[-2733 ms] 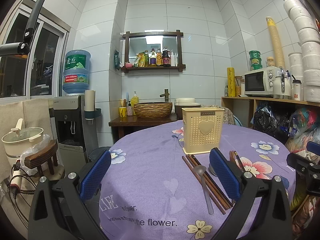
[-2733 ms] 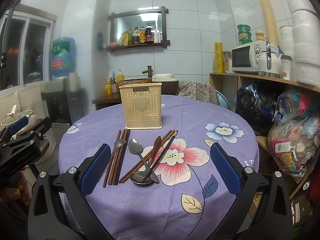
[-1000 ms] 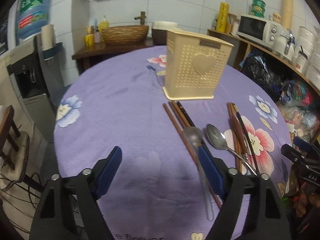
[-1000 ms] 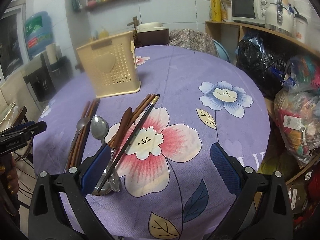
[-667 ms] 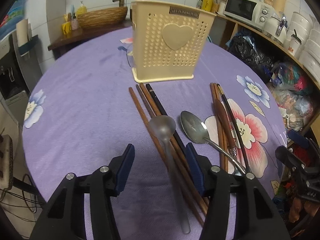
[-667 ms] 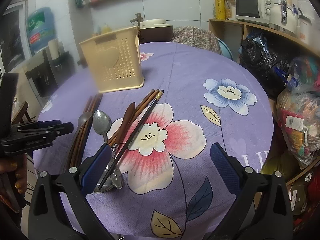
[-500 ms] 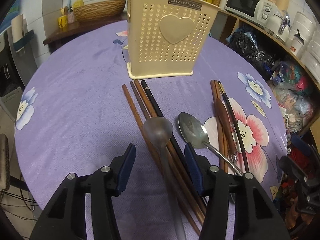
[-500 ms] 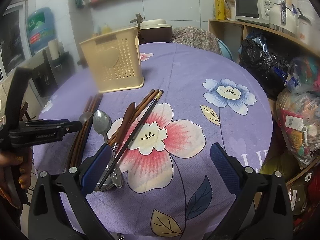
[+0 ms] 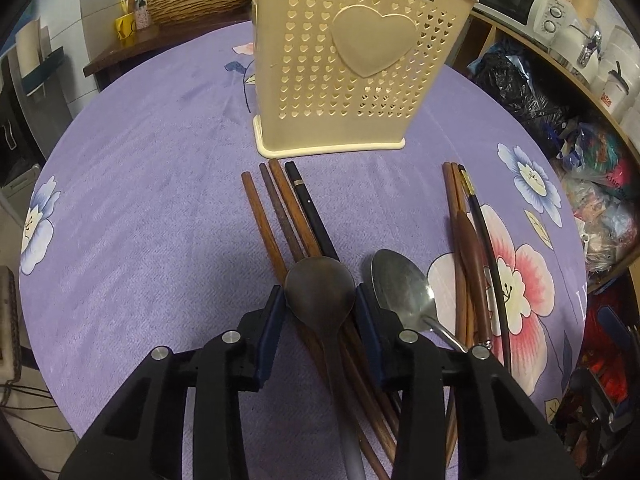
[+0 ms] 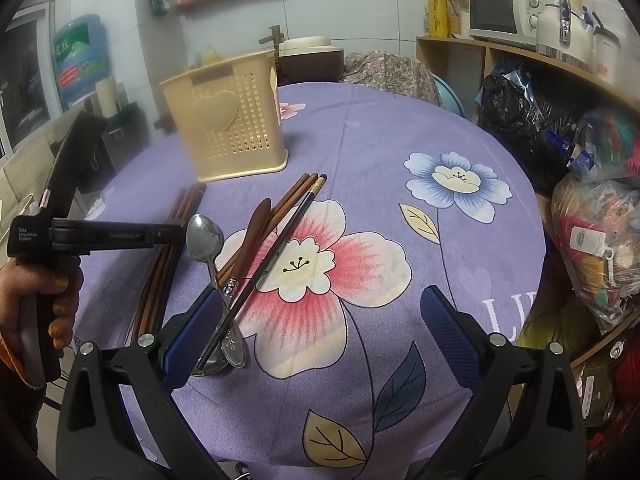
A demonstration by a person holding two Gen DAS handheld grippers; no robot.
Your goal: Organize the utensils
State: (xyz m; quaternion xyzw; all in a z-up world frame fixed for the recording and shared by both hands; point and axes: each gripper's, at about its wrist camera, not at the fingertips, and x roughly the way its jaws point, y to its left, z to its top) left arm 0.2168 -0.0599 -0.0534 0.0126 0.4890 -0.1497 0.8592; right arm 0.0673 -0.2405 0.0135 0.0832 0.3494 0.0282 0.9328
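A dark spoon [image 9: 320,292] lies on a bundle of brown and black chopsticks [image 9: 288,216] in front of the cream perforated utensil holder [image 9: 344,68]. My left gripper [image 9: 319,300] straddles the spoon's bowl. Its jaws are closing, and the blue pads [image 9: 274,320] sit just beside the bowl's edges without clearly pressing. To the right lie a steel spoon [image 9: 400,284] and more chopsticks [image 9: 460,208] with a brown-handled utensil. In the right wrist view my right gripper [image 10: 320,300] hovers open above the flowered cloth, beside the steel spoon [image 10: 205,236] and a black chopstick [image 10: 280,248].
The round table wears a purple flowered cloth [image 9: 140,200]. A hand [image 10: 36,292] holds the left gripper [image 10: 176,226] at that view's left. Shelves with a microwave [image 10: 504,12] and stuffed bags [image 10: 600,240] crowd the right side. A sideboard with a wicker basket [image 9: 200,0] stands behind.
My left gripper has come forward and down over the dark spoon, and its jaws have narrowed from wide to just around the bowl. The right gripper has stayed put.
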